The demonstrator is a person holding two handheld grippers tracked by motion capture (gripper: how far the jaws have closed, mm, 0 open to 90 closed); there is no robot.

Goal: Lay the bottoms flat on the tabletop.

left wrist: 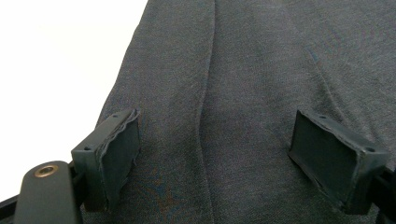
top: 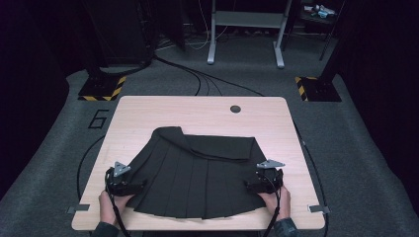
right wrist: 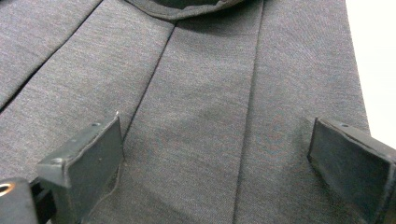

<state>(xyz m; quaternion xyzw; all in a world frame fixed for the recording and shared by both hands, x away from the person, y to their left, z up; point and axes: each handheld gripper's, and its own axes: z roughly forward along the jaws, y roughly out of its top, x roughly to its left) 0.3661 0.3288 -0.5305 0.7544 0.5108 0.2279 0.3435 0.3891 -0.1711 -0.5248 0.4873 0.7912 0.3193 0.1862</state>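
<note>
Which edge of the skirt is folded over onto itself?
The far edge of the skirt, its waistband, is doubled back toward the person. The near hem lies flat and fanned out.

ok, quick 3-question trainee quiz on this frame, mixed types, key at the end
1. True or false: both grippers have their jaws spread apart over the skirt.
2. Multiple choice: where is the skirt's upper part folded over onto itself? A) the edge nearest the person B) the far side, away from the person C) nowhere, it lies fully flat
3. Short answer: what sits in the table surface near its far edge, right of centre?

Key
1. True: the left gripper and the right gripper each show two pads set wide apart with cloth between them, nothing clamped.
2. B
3. A small round dark hole.
</note>
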